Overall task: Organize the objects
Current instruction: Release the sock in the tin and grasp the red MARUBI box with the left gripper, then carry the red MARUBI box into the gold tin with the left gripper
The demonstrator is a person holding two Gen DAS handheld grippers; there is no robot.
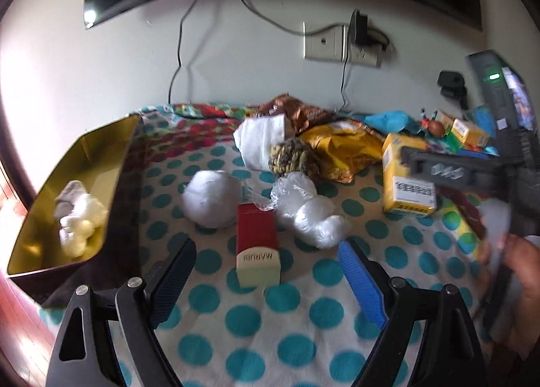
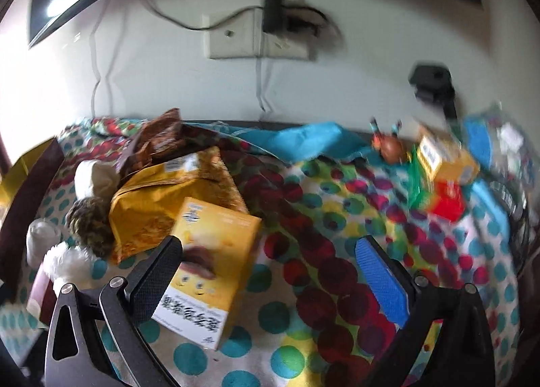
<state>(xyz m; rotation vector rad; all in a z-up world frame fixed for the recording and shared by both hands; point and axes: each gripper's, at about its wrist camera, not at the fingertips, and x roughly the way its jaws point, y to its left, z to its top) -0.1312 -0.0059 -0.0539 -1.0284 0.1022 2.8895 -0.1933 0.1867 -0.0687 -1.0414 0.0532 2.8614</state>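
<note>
My left gripper is open, its jaws on either side of a red and cream box lying on the dotted blanket, not touching it. Behind it lie a white ball, a crumpled clear plastic wrap and a yarn pompom. A gold-lined tin at the left holds white crumpled bits. My right gripper is open above the blanket; a yellow carton lies just by its left finger. The right gripper also shows in the left view, over that carton.
A gold snack bag, a brown wrapper and a white cloth lie at the back. Small yellow boxes, a red item and a small toy sit at the far right. Wall sockets and cables are behind.
</note>
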